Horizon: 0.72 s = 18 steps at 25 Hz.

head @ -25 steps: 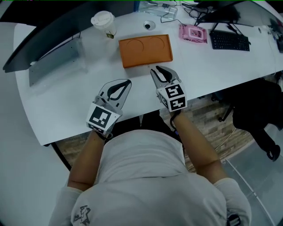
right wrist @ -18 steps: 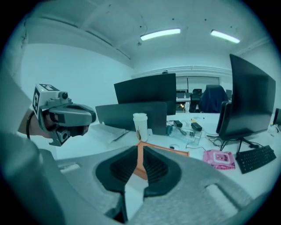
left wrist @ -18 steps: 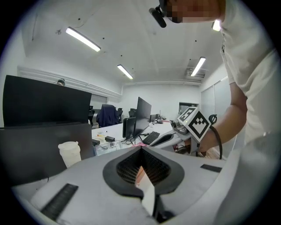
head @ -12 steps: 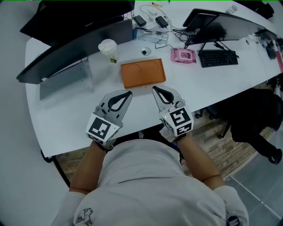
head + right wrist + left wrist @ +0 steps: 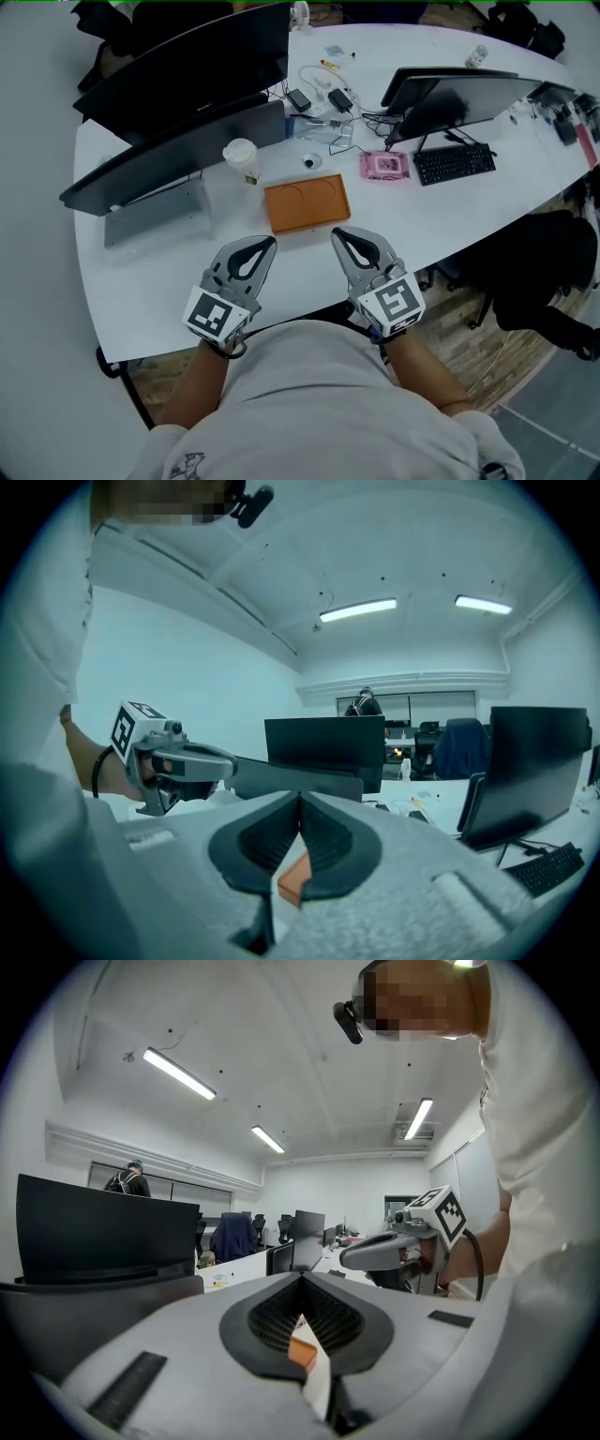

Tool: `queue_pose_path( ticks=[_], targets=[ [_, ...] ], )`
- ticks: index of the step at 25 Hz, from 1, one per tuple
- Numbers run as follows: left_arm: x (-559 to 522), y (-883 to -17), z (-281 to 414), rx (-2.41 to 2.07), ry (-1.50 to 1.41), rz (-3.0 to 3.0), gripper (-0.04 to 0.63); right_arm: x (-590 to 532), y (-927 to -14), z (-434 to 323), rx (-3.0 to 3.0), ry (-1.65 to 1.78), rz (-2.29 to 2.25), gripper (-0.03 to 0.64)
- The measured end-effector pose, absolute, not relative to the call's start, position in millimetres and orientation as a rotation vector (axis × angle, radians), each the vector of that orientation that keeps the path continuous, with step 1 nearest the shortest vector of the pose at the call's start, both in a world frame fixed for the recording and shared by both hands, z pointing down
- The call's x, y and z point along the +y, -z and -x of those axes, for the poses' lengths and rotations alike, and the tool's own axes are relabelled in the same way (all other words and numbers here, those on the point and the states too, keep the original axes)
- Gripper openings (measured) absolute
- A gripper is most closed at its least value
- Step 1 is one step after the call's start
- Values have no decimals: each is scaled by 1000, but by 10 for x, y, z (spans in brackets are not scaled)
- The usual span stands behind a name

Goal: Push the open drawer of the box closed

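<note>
Head view shows the box [image 5: 307, 206] at 11 o'clock of the right gripper [image 5: 337, 232], 1 o'clock of the left gripper [image 5: 270, 241], both closed and empty.

the white worktop [image 5: 150, 281] lies bare from five to seven o'clock of the flat orange rectangular box [image 5: 307, 206], and there the left tongs [image 5: 266, 244] and the right tongs [image 5: 339, 233] hang above it with nothing between them and the box. at ten o'clock of the box stands a white lidded paper cup [image 5: 241, 157], at nine a grey metal plate [image 5: 155, 211] under a black monitor [image 5: 178, 141], at twelve a small dark round object [image 5: 311, 161], at one a pink packet [image 5: 384, 166]. three o'clock is bare.
</note>
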State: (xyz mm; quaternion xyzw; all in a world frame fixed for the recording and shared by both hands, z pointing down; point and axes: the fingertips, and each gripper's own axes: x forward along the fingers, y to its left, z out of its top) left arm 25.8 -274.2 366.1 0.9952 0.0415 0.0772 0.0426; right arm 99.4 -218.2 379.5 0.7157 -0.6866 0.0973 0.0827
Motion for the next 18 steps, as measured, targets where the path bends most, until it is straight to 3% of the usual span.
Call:
queue_pose_path(
  ticks=[18],
  targets=[
    [-2853,-3285,158,257,-113,-3055,-2,-2278,-3479,-629,-1948,-220,-2221,3]
  ],
)
